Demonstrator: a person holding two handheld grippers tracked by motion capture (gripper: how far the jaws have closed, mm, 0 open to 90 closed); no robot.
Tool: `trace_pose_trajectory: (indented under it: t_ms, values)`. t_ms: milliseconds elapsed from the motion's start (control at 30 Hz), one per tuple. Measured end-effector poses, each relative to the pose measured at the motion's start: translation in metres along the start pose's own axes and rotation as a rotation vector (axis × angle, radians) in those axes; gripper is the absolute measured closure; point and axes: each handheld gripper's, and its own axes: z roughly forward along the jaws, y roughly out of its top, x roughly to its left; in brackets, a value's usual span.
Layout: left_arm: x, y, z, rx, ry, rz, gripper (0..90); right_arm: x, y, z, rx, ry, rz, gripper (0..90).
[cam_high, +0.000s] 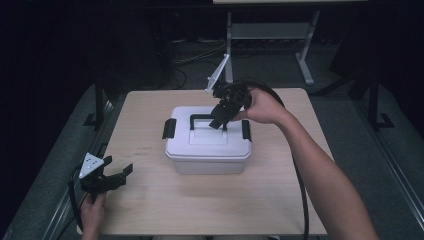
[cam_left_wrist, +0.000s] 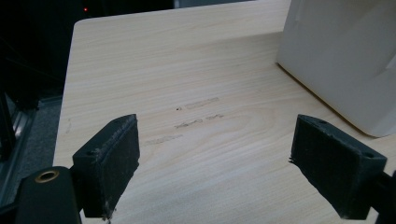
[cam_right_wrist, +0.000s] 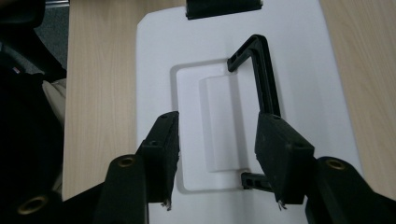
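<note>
While working from left to right across the table:

Left gripper (cam_high: 117, 172): parked near the table's (cam_high: 150, 210) front left edge, jaws wide apart, nothing between the pads (cam_left_wrist: 114, 161); bare wood ahead in the left gripper view, the box's wall (cam_left_wrist: 345, 60) off to one side, apart from it.

Left latch (cam_high: 169, 128): black, on the box's left end; looks folded against the lid, though too small to be sure.

Box (cam_high: 208, 150): white, lidded, mid-table, standing square.

Handle (cam_high: 207, 120): black, hinged on the lid (cam_right_wrist: 299, 56); seems to stand up from the lid's recess, seen as a bracket shape (cam_right_wrist: 261, 70) in the right gripper view.

Right gripper (cam_high: 218, 122): over the lid, tilted down, jaws parted about halfway, holding nothing; one pad (cam_right_wrist: 280, 154) lies over the handle's near end, the other pad (cam_right_wrist: 161, 154) over the recess.

Right latch (cam_high: 246, 129): black, on the right end, just under the hand (cam_high: 265, 106).

Step in hand, as judged: letting go of or settling on the handle.

Doing it well: centre both pads on the bar before closing, keep the wrist square to it, lift straight; check both latches first, else the lid may come away alone.
</note>
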Motion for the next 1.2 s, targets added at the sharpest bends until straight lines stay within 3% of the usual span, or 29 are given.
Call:
trace_pose_trajectory:
  t_ms: [1200]
  values:
    - [-0.003,0.000,0.000,-0.001,0.003,0.003,14.8,0.014,-0.046,-0.006,0.007,-0.008,0.079,40.3]
